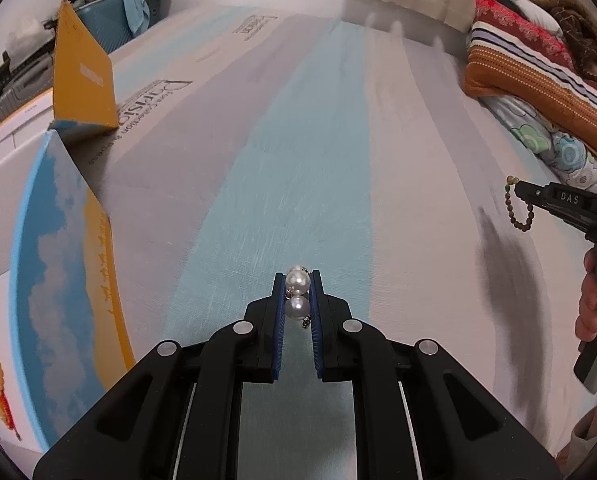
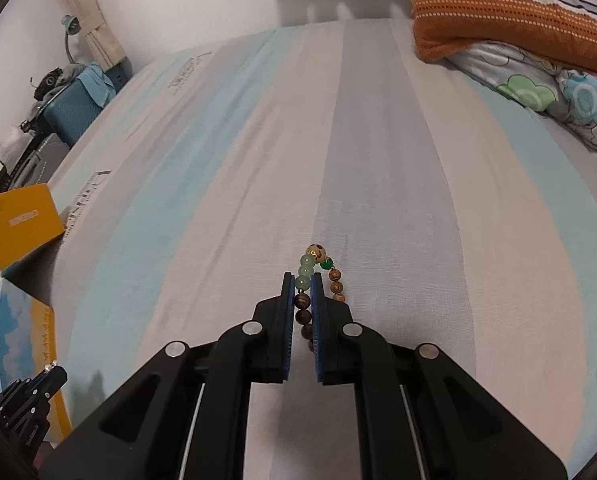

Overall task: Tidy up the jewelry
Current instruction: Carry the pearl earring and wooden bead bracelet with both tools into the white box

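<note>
The left claw (image 1: pixel 297 292) is clenched on a pearl piece (image 1: pixel 297 294), and the right claw (image 2: pixel 301 292) is clenched on a bead bracelet (image 2: pixel 318 276) that loops out past its tips, both held clear above the striped bed (image 2: pixel 378 160). To the left of both claws lies an open box (image 1: pixel 38 280) with a sky-print lining; its contents cannot be told. In my judgement the task is midway: both pieces are picked up, neither is yet stowed.

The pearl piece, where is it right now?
The pearl piece is clamped in the left gripper, above the striped bedsheet, right of the open box.
</note>
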